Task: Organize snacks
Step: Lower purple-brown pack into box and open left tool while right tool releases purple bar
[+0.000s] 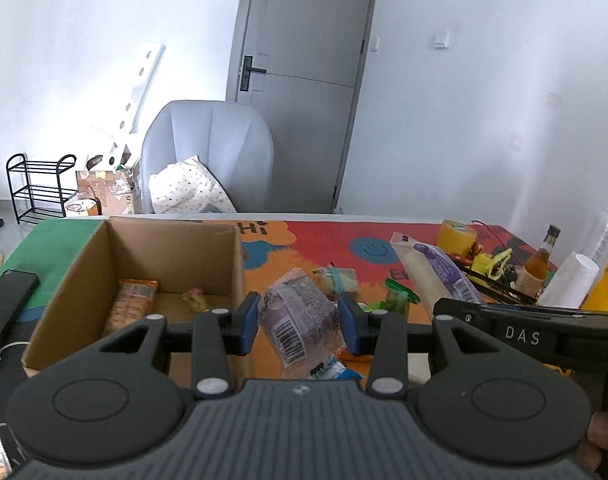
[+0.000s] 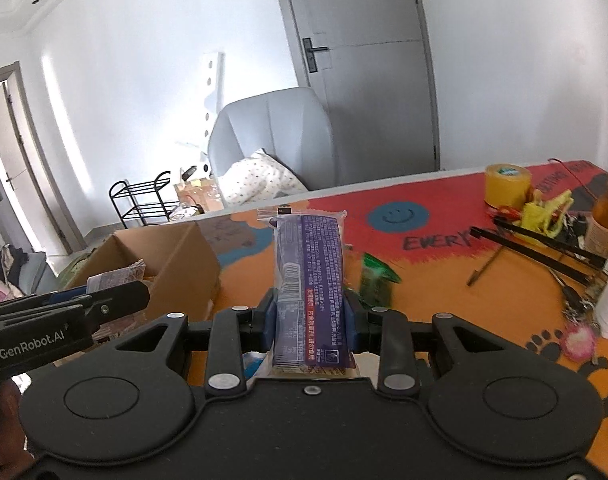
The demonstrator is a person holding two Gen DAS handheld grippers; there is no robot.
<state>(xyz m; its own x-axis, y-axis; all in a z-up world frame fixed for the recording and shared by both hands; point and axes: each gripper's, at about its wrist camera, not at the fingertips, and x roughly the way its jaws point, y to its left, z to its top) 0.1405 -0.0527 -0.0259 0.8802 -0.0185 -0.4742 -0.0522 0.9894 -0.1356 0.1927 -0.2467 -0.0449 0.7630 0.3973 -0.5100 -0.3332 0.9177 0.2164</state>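
While snacks await boxing, right gripper (image 2: 310,316) pinches the purple bar packet (image 2: 310,276) upright for carrying; left gripper (image 1: 298,318) brackets the purple bun packet (image 1: 299,320), apparently gripped, contact unclear, beside the cardboard box (image 1: 83,264) holding two snacks.

A colourful table (image 1: 344,236) bears a cardboard box (image 1: 87,264), snack packets (image 1: 340,278) and tape roll (image 1: 456,236).

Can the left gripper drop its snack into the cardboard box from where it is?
Probably yes. The left gripper holds the purple snack right beside the cardboard box, whose top is open, with nothing between them.
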